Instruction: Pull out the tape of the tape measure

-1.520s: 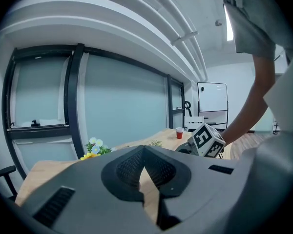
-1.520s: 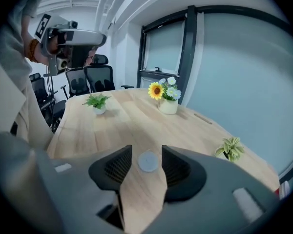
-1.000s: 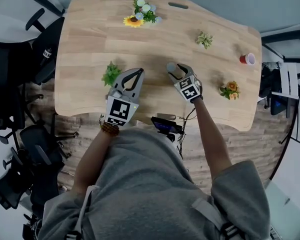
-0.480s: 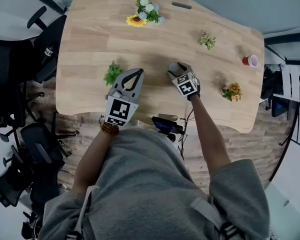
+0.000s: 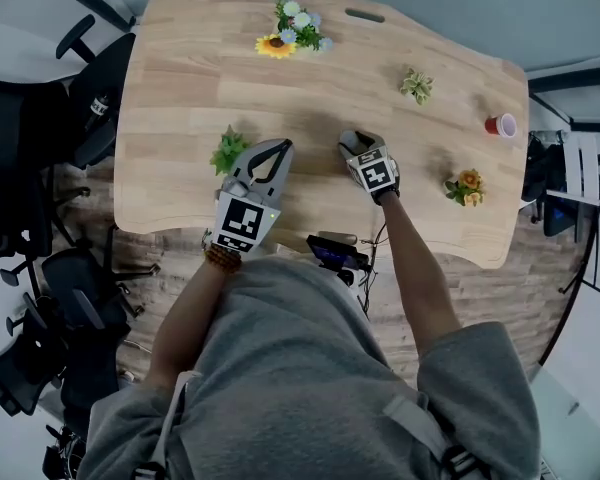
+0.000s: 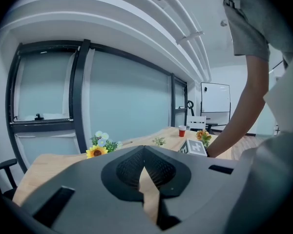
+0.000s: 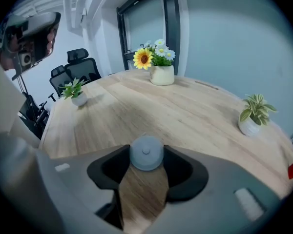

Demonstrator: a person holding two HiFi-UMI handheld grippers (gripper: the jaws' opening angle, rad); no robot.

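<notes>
Lower than a second ago, the right gripper (image 5: 352,144) has tipped down and rolled a little over the tape measure (image 7: 146,154). Its jaws have just been closing, and each now meets one side of that round grey case. The tape measure sits on the table (image 5: 180,88) near the person's side, a little right of the middle. No tape shows outside the case.

To its left, apart from it, the left gripper (image 5: 283,148) hangs over the wood with its jaws together and nothing between them. Its own view shows only bare table through the slit behind the tips. A small green plant (image 5: 227,151) stands just beside it on the outer side.

Further right, a pot of orange flowers (image 5: 465,185) sits near the right forearm. Beyond that, a red cup (image 5: 497,125) stands close to the right edge. A small leafy plant (image 5: 415,85) stands further back. A pot with a sunflower and pale blooms (image 5: 292,30) is at the far edge. Black office chairs (image 5: 40,138) stand on the floor off the table's left side.
</notes>
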